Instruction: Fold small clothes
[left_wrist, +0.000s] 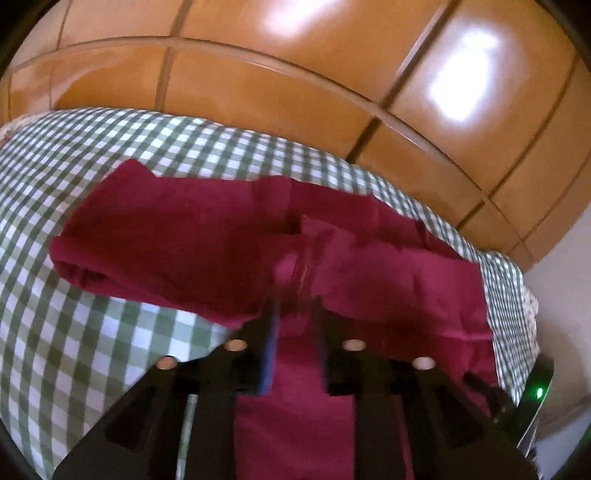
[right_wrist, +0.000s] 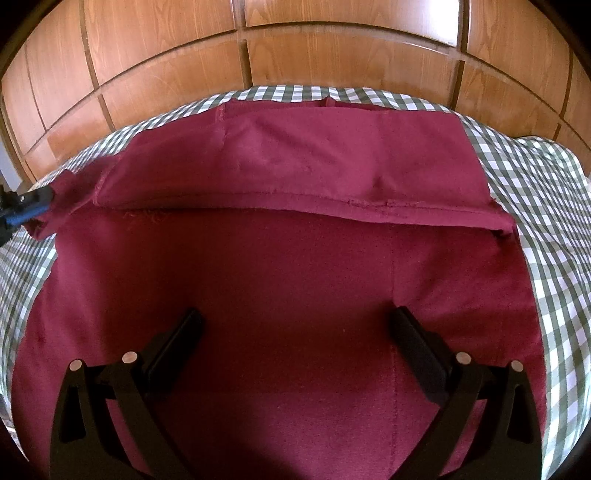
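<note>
A dark red garment (right_wrist: 280, 280) lies on a green-and-white checked cloth (right_wrist: 546, 206). Its far part is folded over toward me, with a hemmed edge (right_wrist: 332, 205) running across. My right gripper (right_wrist: 295, 325) is open and empty, hovering low over the near flat part. My left gripper (left_wrist: 293, 314) is shut on a bunched corner of the red garment (left_wrist: 221, 236), and the picture is blurred there. In the right wrist view the left gripper (right_wrist: 44, 206) shows at the far left, pinching the garment's left corner.
A wooden panelled wall (right_wrist: 332, 55) stands right behind the checked cloth's far edge. In the left wrist view a dark device with a green light (left_wrist: 539, 391) sits at the lower right, beside a pale wall (left_wrist: 565, 266).
</note>
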